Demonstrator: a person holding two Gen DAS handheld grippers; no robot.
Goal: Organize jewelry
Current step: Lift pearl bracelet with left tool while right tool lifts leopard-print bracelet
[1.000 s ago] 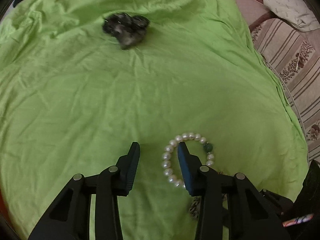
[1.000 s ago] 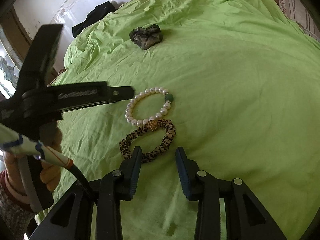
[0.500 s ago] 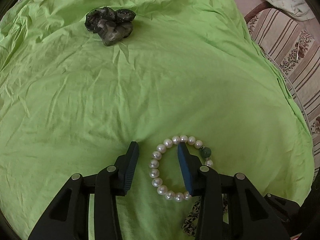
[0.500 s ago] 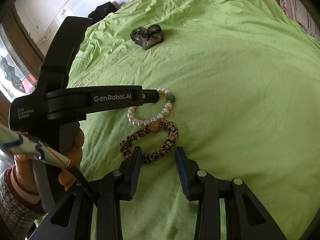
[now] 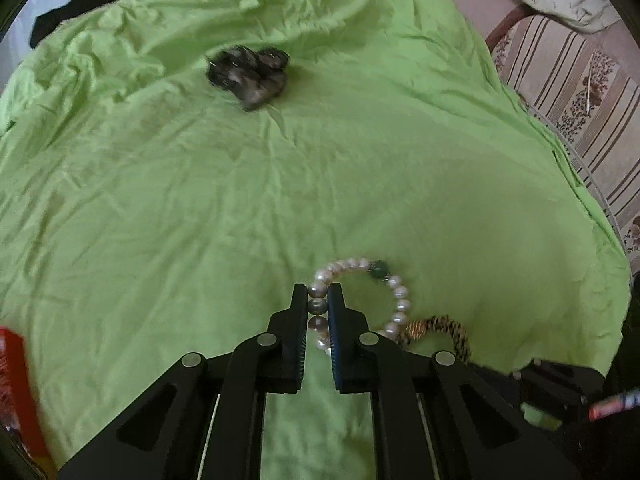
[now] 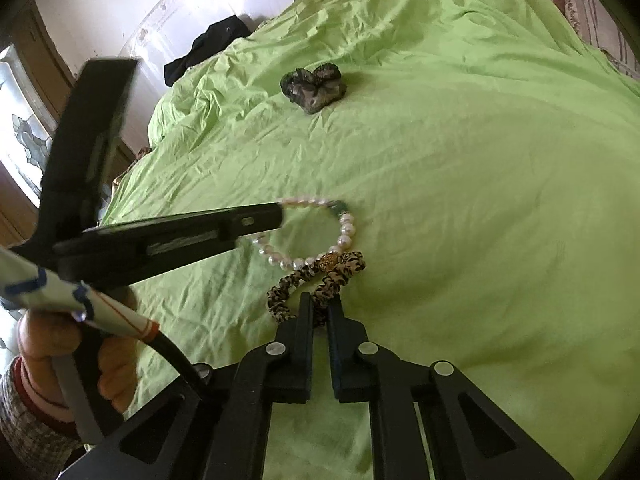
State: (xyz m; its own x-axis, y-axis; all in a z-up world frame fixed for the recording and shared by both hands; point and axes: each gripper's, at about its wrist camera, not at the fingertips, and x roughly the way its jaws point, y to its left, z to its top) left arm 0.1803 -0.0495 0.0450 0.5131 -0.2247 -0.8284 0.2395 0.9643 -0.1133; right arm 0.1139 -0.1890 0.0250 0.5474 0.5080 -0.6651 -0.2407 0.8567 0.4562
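Observation:
A white pearl bracelet [image 5: 396, 300] with one green bead lies on the green sheet [image 5: 200, 200]. My left gripper [image 5: 318, 300] is shut on its left side, pearls pinched between the pads. It also shows in the right wrist view [image 6: 344, 236], with the left gripper [image 6: 276, 216] reaching in from the left. A leopard-print scrunchie [image 6: 340, 272] with a gold bead lies against the pearls. My right gripper [image 6: 320, 304] is shut on the scrunchie's near loop. The scrunchie also shows in the left wrist view [image 5: 448, 328].
A dark patterned scrunchie [image 6: 314, 88] lies farther back on the sheet, and it shows blurred in the left wrist view [image 5: 250, 74]. Black cloth [image 6: 204, 52] lies at the bed's far edge. A striped sofa [image 5: 568, 92] stands to the right.
Both grippers were open and are now shut: the left closed on the pearl bracelet, the right moved forward and closed on the leopard scrunchie, which has bunched up.

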